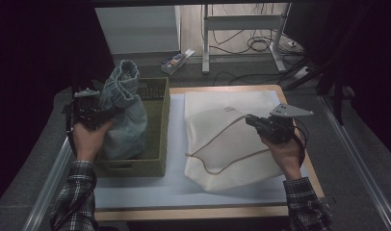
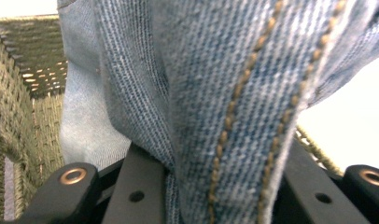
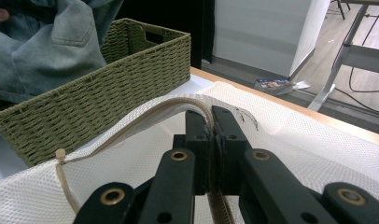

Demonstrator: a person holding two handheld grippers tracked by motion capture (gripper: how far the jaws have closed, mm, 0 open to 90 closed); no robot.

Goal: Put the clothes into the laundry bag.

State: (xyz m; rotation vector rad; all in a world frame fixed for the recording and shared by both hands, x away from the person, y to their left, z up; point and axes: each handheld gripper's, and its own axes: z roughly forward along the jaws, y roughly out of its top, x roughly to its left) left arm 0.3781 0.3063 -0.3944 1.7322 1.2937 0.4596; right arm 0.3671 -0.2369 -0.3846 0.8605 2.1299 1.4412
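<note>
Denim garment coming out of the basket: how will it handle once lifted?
Probably floppy: the denim garment sags in folds below the left gripper, which is shut on a bunched seam. Likely heavyish for cloth, given the thick weave and stitching. Its lower part may drag on the woven basket wall.

Both forearms wear plaid flannel sleeves in dark grey and white checks, one on the left sleeve (image 1: 78, 192) and one on the right sleeve (image 1: 306, 204), with the cuffs ending at the wrists. The left gripper (image 1: 87, 111) is a black block with a pale plate on top. The right gripper (image 1: 268, 126) is black too, topped by a grey three-cornered plate, with a black cable looping at the wrist. Its black jaws carry brass-ringed screw holes and small dark bolts
</note>
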